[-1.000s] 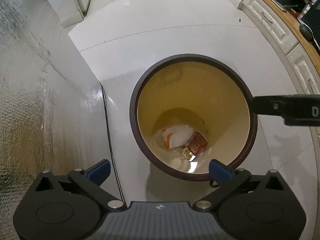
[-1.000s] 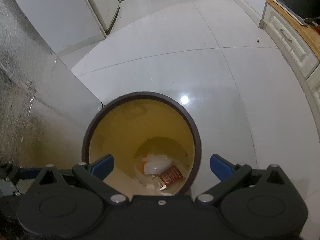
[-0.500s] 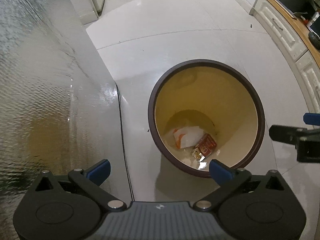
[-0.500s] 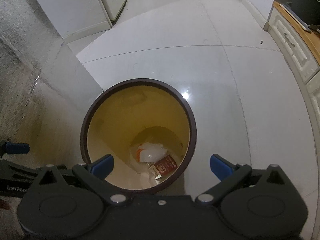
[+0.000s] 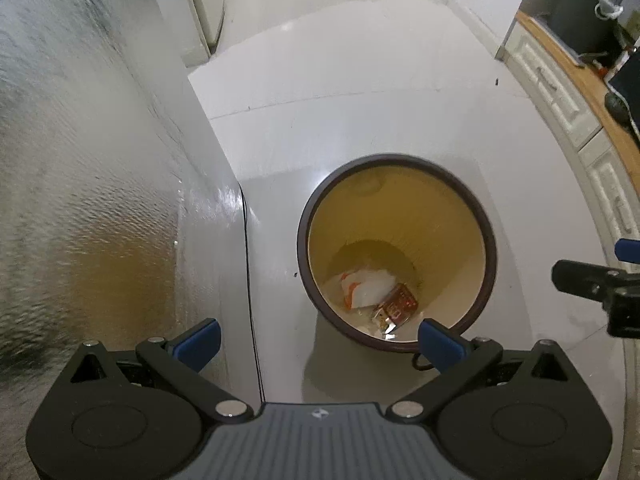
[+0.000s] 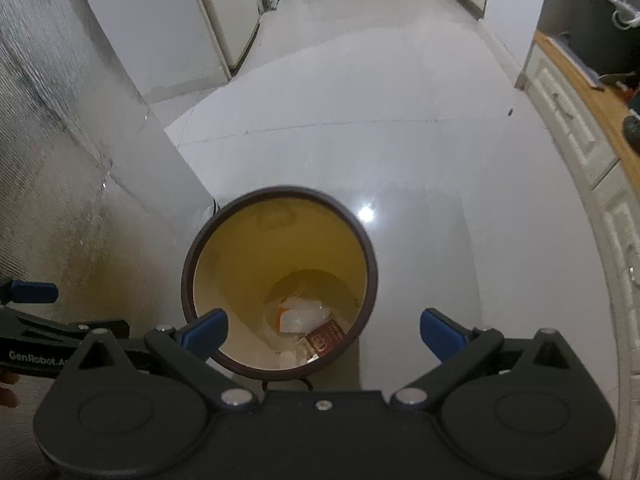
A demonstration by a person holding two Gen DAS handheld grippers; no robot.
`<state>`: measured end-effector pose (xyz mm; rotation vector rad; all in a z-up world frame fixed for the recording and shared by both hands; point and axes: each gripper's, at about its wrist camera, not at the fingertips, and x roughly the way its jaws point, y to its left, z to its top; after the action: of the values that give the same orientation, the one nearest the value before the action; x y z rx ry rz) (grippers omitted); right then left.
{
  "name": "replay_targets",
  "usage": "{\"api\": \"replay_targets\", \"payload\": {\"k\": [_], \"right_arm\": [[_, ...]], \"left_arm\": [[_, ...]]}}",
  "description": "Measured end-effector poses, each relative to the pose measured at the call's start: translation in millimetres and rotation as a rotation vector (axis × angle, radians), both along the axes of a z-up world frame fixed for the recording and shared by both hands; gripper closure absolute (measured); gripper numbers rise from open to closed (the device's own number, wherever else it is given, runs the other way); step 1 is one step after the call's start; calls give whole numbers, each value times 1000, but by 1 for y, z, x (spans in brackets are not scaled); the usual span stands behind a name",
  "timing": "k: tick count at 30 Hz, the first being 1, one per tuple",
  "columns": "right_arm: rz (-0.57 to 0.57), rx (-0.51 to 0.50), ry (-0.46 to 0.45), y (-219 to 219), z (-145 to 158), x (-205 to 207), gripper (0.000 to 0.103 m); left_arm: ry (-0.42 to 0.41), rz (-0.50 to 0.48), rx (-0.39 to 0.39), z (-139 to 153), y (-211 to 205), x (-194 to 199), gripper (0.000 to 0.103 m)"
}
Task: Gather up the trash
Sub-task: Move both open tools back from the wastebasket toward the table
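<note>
A kitchen with a glossy white tiled floor (image 6: 400, 152) is seen from above in both wrist views, the floor running from the frame centre up to a corridor at the top. The left side of each frame is filled by a tall appliance clad in dimpled silver metal (image 5: 80, 200), and white cabinets under a wooden countertop (image 6: 592, 92) curve down the right edge. A round trash bin (image 5: 490, 240) with a dark brown rim and a yellow interior is stood on the floor just beside the silver appliance; it is found right of centre in the left wrist view and at lower centre in the right wrist view (image 6: 372, 264). At the bottom of the bin a crumpled white and orange wrapper (image 5: 366, 285) is lain, with a small red packet (image 5: 400, 304) touching it on its lower right; the same two pieces are seen in the right wrist view (image 6: 300, 316) (image 6: 326, 336). The left gripper (image 5: 318, 338) is held above the floor with its blue-tipped fingers spread wide and nothing between them. The right gripper (image 6: 322, 330) is held over the near rim of the bin, its fingers likewise spread apart and empty.
</note>
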<state>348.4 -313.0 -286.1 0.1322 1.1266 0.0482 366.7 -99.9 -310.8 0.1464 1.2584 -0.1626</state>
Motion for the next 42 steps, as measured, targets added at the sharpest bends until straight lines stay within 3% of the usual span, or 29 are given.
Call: {"api": "replay_targets", "payload": {"k": [13,23,33,42], "right_arm": [[-24,-37,-113,-14,83,-40,0],[-36,-58,-212,-16,137,-78,0],[-52,-62,-366,-22,198,-118,0],[-66,-51,-528,-28,250,-151,0]], "left_arm": [[-168,-17,-41,93,2,-39,0],[-295,-58,-63,148,-5,-76,0],[-432,-59,-142,211,-6,-111,0],[-581,-80,-157,266,-8,-145,0]]}}
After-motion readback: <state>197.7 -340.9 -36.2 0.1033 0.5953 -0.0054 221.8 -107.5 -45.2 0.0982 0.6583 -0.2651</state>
